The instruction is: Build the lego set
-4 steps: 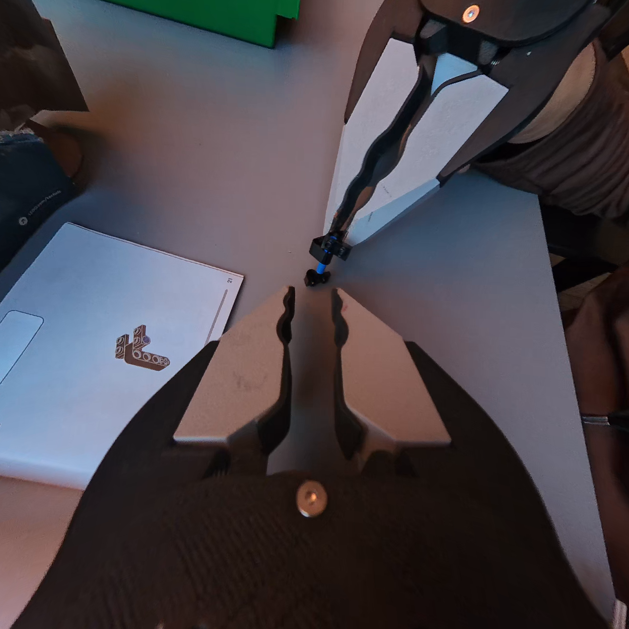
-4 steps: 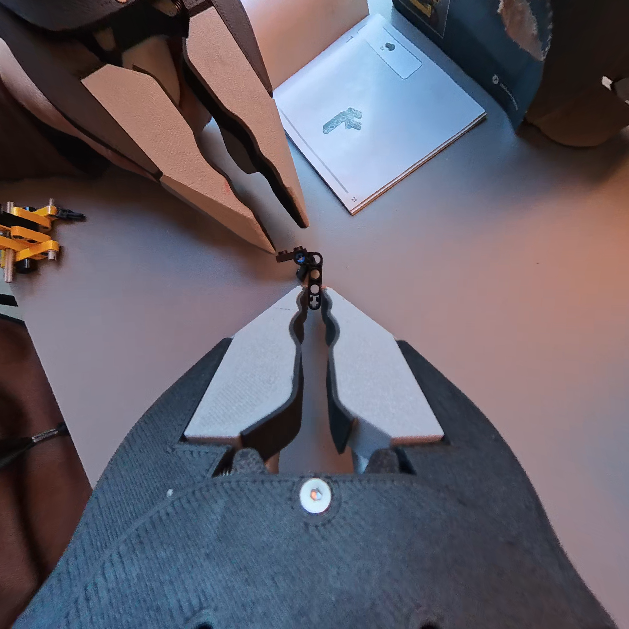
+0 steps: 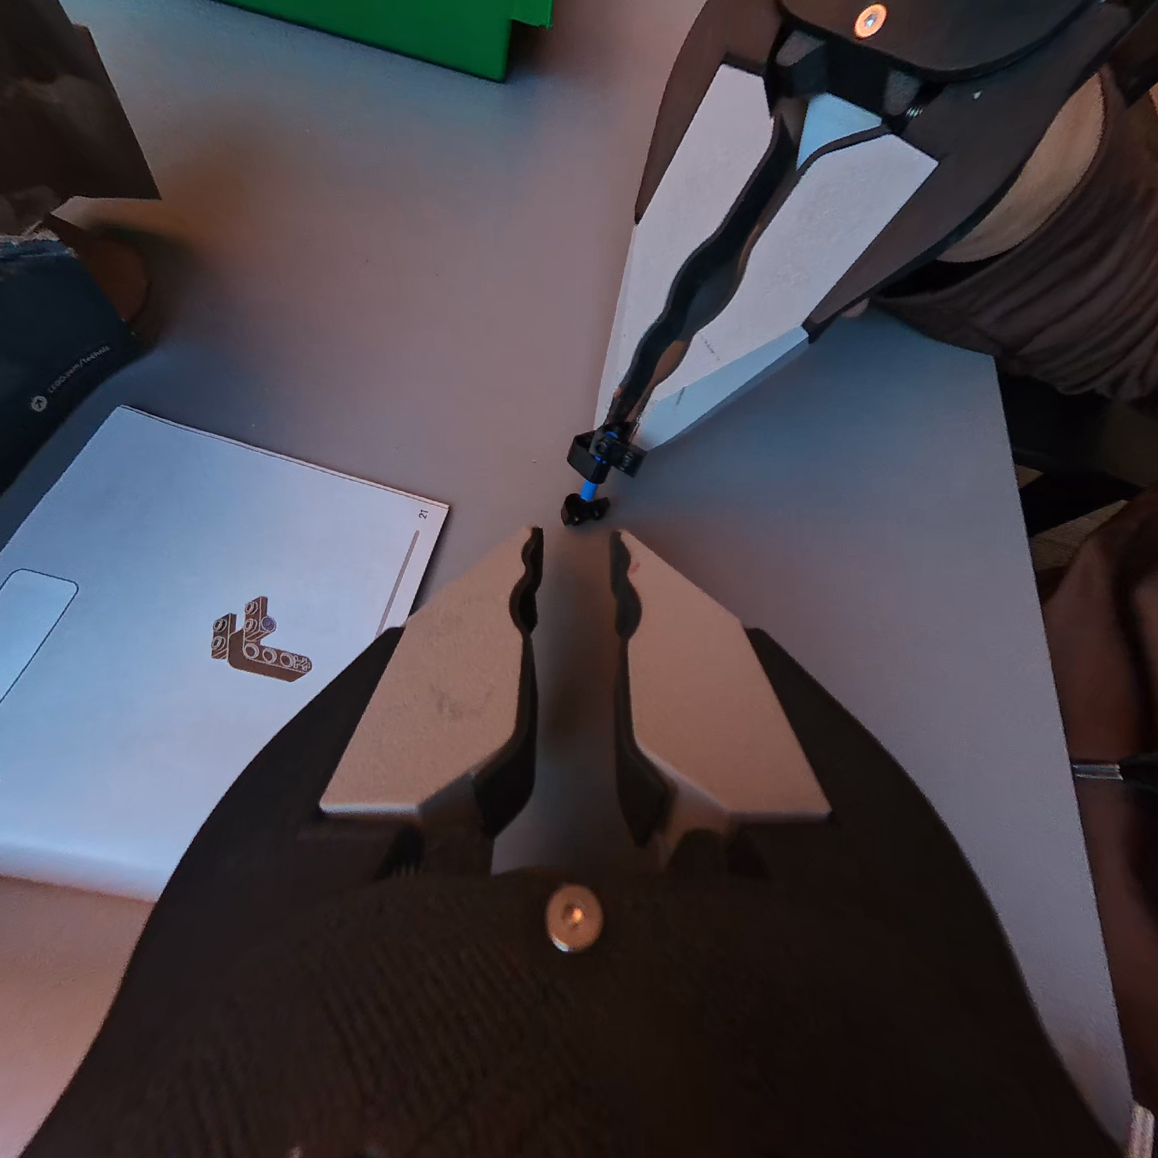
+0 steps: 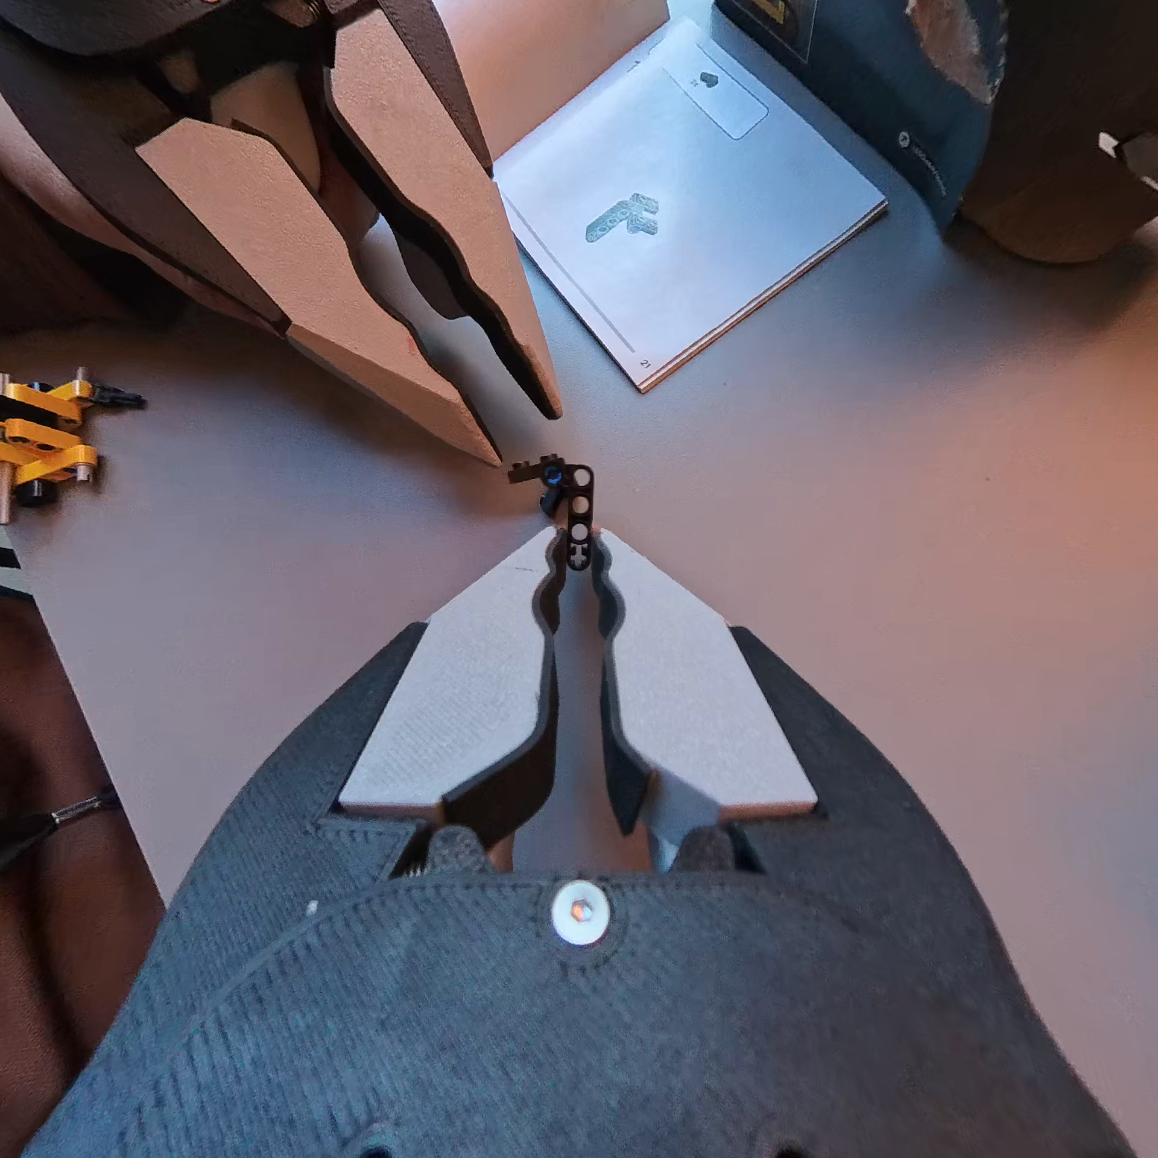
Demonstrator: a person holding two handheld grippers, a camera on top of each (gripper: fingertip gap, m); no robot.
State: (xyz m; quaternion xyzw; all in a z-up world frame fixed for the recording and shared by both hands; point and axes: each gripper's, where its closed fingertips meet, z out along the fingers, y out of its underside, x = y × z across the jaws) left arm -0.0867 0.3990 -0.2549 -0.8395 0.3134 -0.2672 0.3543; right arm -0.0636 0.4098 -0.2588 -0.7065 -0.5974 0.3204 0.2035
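My right gripper (image 4: 578, 544) is shut on the lower end of a black L-shaped beam (image 4: 579, 517) and holds it just above the grey table (image 4: 814, 564). A blue pin (image 3: 589, 487) sticks out of the beam (image 3: 586, 454) and carries a small black connector (image 3: 584, 509) at its free end. My left gripper (image 3: 576, 536) is open and empty. Its tips sit just short of that connector, one on each side. In the right wrist view the left gripper (image 4: 526, 435) comes in from the upper left. In the left wrist view the right gripper (image 3: 620, 426) comes in from the upper right.
An open instruction booklet (image 3: 188, 626) lies left of the left gripper and also shows in the right wrist view (image 4: 689, 207). A yellow and black assembly (image 4: 44, 438) lies at the table's left edge. A green box (image 3: 407, 25) and a dark box (image 4: 877, 94) stand at the far side. The tips of both grippers are at nearly the same place.
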